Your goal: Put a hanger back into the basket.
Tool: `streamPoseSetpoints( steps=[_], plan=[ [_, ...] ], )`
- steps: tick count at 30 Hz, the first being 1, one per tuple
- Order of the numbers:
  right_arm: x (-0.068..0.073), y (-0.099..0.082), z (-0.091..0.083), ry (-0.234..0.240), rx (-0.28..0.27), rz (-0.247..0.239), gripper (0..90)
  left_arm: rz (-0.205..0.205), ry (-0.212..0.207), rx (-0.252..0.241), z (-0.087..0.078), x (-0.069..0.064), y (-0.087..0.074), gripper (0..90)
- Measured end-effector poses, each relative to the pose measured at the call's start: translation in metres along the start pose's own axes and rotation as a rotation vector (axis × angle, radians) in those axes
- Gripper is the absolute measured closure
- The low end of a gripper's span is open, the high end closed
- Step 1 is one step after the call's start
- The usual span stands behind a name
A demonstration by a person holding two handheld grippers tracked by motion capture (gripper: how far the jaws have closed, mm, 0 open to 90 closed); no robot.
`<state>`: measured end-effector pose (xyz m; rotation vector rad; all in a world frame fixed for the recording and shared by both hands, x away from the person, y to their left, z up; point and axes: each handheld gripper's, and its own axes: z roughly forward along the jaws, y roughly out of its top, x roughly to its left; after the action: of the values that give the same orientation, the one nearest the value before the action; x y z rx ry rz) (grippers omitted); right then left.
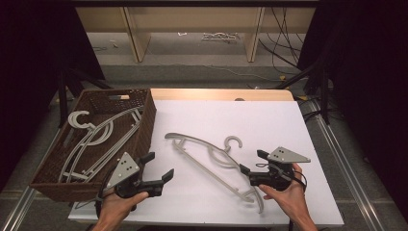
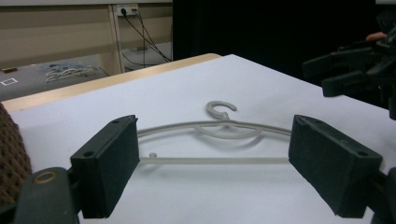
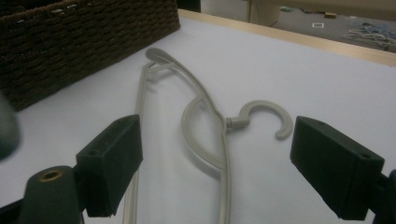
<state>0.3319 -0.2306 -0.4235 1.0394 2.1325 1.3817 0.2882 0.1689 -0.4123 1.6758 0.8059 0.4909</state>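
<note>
A grey plastic hanger (image 1: 211, 161) lies flat on the white table top (image 1: 250, 120), hook pointing away from me. My left gripper (image 1: 159, 167) is open at its left, beside the basket, jaws facing the hanger (image 2: 219, 135) with nothing between them. At the hanger's right end my right gripper (image 1: 253, 162) is open too; its jaws stand wide on either side of the hanger (image 3: 210, 135) and do not press on it. A brown wicker basket (image 1: 142, 134) at the left holds more grey hangers (image 1: 96, 139).
The basket (image 3: 88, 42) stands close to the left gripper's hand. The table's wooden far edge (image 1: 221, 94) runs behind the white top. Beyond it are floor, cables and wooden legs. The other gripper (image 2: 355, 70) shows at the right of the left gripper view.
</note>
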Motion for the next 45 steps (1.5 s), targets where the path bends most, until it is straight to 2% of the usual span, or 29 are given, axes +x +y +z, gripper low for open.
streamPoseSetpoints(
  steps=[4,6,8,9,10,12,13,14,17,18,20,23,24,27,28,31,32,34,35,38,45],
  plan=[
    [-0.001,0.0,0.001,-0.003,0.019,-0.011,17.6,0.045,0.008,0.008,0.0,-0.004,-0.009,15.9],
    [-0.002,0.0,0.002,0.005,0.032,-0.014,17.2,0.037,0.014,-0.007,-0.001,-0.005,-0.012,15.9],
    [-0.002,-0.002,0.005,0.013,0.044,-0.007,17.2,0.048,-0.007,-0.026,-0.001,-0.005,-0.015,15.8],
    [-0.001,-0.002,0.006,0.009,0.056,-0.012,17.3,0.066,-0.016,-0.029,-0.001,-0.004,-0.017,15.8],
    [-0.001,-0.002,0.009,0.015,0.061,-0.008,17.3,0.06,-0.003,-0.016,-0.001,-0.005,-0.019,15.8],
    [-0.001,-0.003,0.012,0.011,0.088,-0.012,17.3,0.05,-0.004,-0.013,-0.002,-0.004,-0.02,15.8],
    [-0.001,-0.004,0.013,-0.002,0.094,-0.011,17.3,0.055,-0.001,-0.015,-0.002,-0.003,-0.021,15.8],
    [-0.001,-0.004,0.015,0.006,0.1,-0.011,17.3,0.058,0.003,-0.017,-0.002,-0.003,-0.022,15.8],
    [-0.003,-0.005,0.019,0.001,0.136,-0.009,18.7,0.032,0.017,-0.019,-0.005,-0.001,-0.023,15.8],
    [-0.004,-0.006,0.021,-0.006,0.158,-0.013,20.6,0.037,0.016,-0.02,-0.005,-0.001,-0.023,15.8],
    [-0.006,-0.008,0.028,0.008,0.228,-0.02,23.2,0.054,0.022,-0.015,-0.004,0.0,-0.023,15.8],
    [-0.007,-0.01,0.036,0.023,0.302,-0.036,27.7,0.058,0.015,-0.009,-0.003,-0.001,-0.024,15.9],
    [-0.009,-0.01,0.039,0.026,0.327,-0.055,30.7,0.065,0.013,-0.006,-0.003,-0.001,-0.024,15.8],
    [-0.013,-0.01,0.046,0.012,0.375,-0.058,31.8,0.082,0.011,0.003,-0.001,-0.003,-0.024,15.8],
    [-0.014,-0.01,0.049,-0.002,0.389,-0.028,32.7,0.08,0.01,0.003,-0.001,-0.003,-0.024,15.8],
    [-0.021,-0.011,0.058,0.013,0.424,-0.053,37.1,0.08,0.0,0.001,0.001,-0.003,-0.025,15.8],
    [-0.021,-0.01,0.061,0.027,0.463,-0.038,40.5,0.083,0.004,0.01,0.0,-0.004,-0.025,15.8],
    [-0.024,-0.009,0.066,0.042,0.496,-0.075,42.5,0.098,0.001,0.012,0.0,-0.003,-0.024,15.8],
    [-0.023,-0.007,0.068,0.044,0.525,-0.062,43.9,0.096,0.0,0.009,0.0,-0.003,-0.024,15.8],
    [-0.023,-0.007,0.074,0.044,0.559,-0.066,49.0,0.101,-0.003,0.016,0.0,-0.003,-0.024,15.8],
    [-0.021,-0.007,0.084,0.063,0.625,-0.118,58.5,0.102,-0.012,0.029,0.002,-0.004,-0.025,15.9]
  ],
)
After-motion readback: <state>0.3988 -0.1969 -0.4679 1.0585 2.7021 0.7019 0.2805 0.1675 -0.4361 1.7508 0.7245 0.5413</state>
